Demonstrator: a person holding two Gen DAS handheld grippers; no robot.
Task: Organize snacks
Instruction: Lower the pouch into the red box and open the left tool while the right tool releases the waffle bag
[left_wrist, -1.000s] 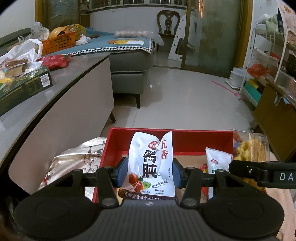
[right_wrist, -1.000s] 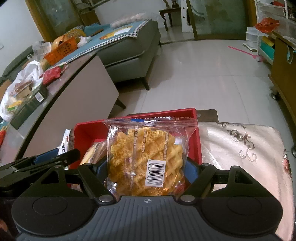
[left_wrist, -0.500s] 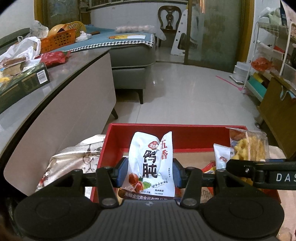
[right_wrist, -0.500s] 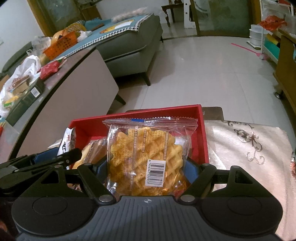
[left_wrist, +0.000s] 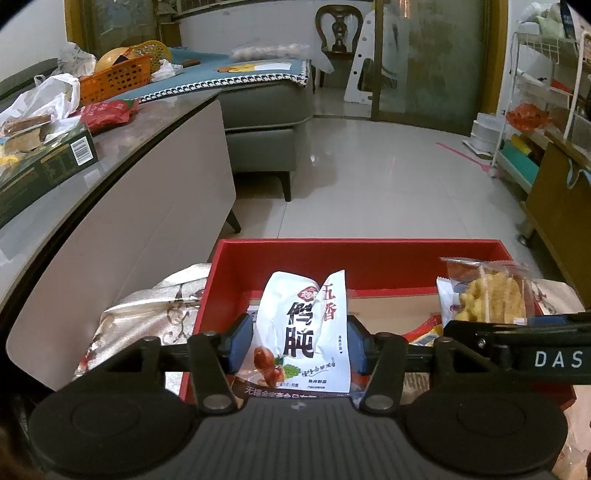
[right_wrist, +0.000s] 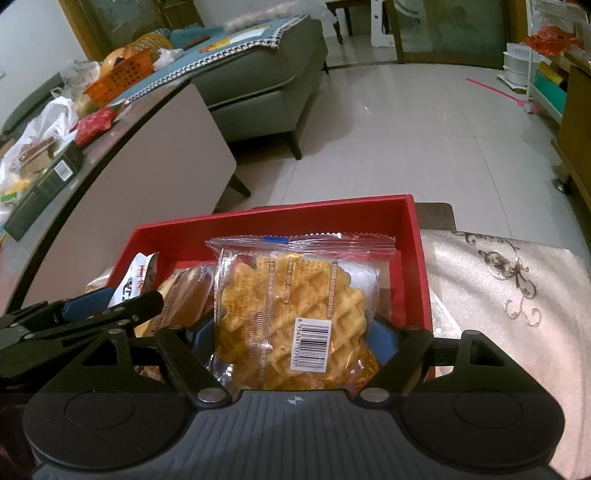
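- Over the near left part of the red box (left_wrist: 354, 254), in the left wrist view, the left gripper (left_wrist: 300, 341) has the white snack pouch (left_wrist: 303, 332) standing upright between its blue pads; the jaws have just been opening a little, and the pads now lie at or just off the pouch's sides, though whether they press I cannot tell; the pouch looks light, soft and crinkly, with a slick film skin, so I judge it best taken across its flat middle, below the sealed top, with gentle pressure; toward the box's right wall the waffle packet (left_wrist: 491, 295) rises above the right gripper's arm; left of the box a patterned cloth (left_wrist: 147, 314) covers the counter.
- Above the box's right half, in the right wrist view, the right gripper (right_wrist: 295, 332) holds the waffle packet (right_wrist: 295, 306) upright, jaws set fairly wide against its two sides; the clear wrapper is slippery and loose at the crimped top, and the waffle inside looks light and likely to crumble, so a hold low on the cake's body, not on the empty film, seems safest; left of it inside the red box (right_wrist: 417, 258) lie a wrapped bread roll (right_wrist: 184, 295) and the white pouch (right_wrist: 138, 280) in the left gripper (right_wrist: 96, 306).
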